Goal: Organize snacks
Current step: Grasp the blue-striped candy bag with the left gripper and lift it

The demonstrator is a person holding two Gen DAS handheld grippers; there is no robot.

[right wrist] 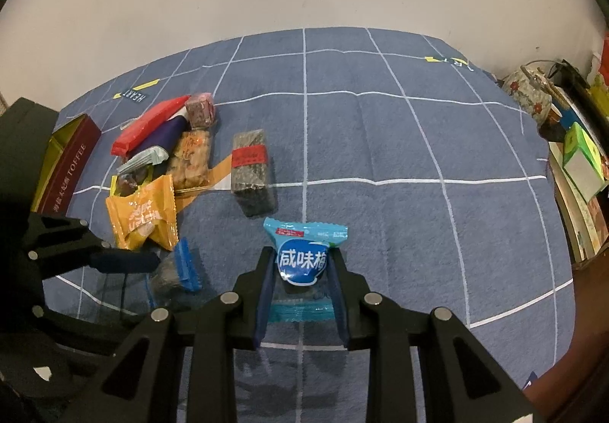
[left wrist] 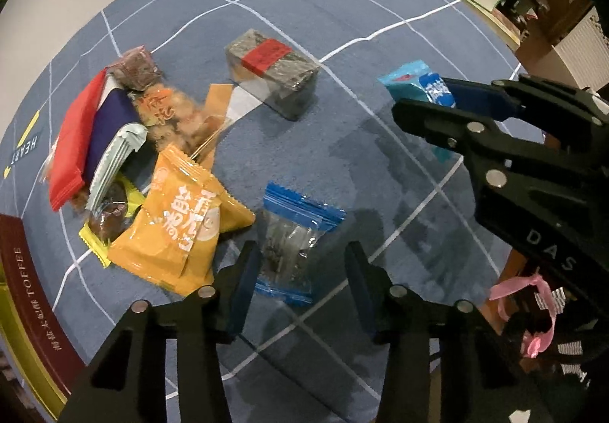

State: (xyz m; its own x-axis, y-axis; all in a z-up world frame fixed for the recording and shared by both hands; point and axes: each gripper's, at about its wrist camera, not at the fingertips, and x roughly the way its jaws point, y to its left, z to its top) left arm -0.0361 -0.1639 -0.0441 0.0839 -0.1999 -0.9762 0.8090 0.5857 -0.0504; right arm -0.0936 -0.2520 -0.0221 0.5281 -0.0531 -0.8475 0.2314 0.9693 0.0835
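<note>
Snacks lie on the blue gridded surface (right wrist: 380,141), printed "HEART". Right tool (right wrist: 302,263) is clamped on a light-blue packet (right wrist: 304,252) reading "咸味梅". Left tool (left wrist: 300,267) stands apart around a blue-edged clear pouch (left wrist: 295,244). A maroon box (right wrist: 68,172) reads "TOFFEE".

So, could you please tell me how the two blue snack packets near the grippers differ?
The light-blue packet is opaque with white characters; the dark-blue-edged packet is clear, its dark contents visible. The light-blue packet sits gripped in the right gripper; the clear packet lies on the cloth between the open left gripper's fingers. Both have crimped ends.
</note>
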